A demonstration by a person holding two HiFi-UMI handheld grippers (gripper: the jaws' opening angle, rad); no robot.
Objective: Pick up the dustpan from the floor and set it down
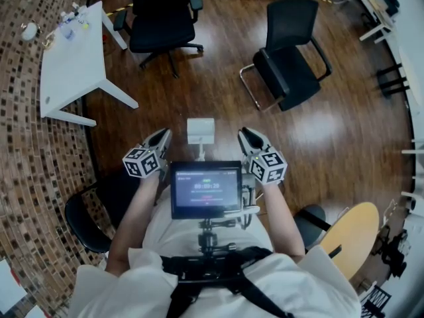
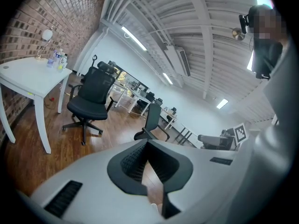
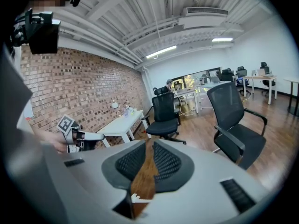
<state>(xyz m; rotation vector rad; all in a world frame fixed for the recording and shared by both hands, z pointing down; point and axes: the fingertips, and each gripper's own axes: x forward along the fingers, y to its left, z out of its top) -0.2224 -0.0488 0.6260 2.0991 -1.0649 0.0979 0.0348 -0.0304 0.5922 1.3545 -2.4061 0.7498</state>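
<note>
A white dustpan (image 1: 200,130) lies on the wooden floor straight ahead of the person, its handle pointing back toward them. Both grippers hover in front of the chest, above the floor, one on each side of the dustpan and apart from it. The left gripper (image 1: 162,135) (image 2: 147,143) is shut, with nothing between its pads. The right gripper (image 1: 246,133) (image 3: 149,143) stands slightly open: a narrow strip of floor shows between its ribbed pads and nothing is held. From the gripper views the dustpan is hidden.
A white table (image 1: 69,65) with small bottles stands at the far left on patterned carpet. Two black office chairs (image 1: 162,18) (image 1: 288,65) stand beyond the dustpan. A black stool (image 1: 86,220) is at the person's left, a round wooden table (image 1: 354,234) at their right.
</note>
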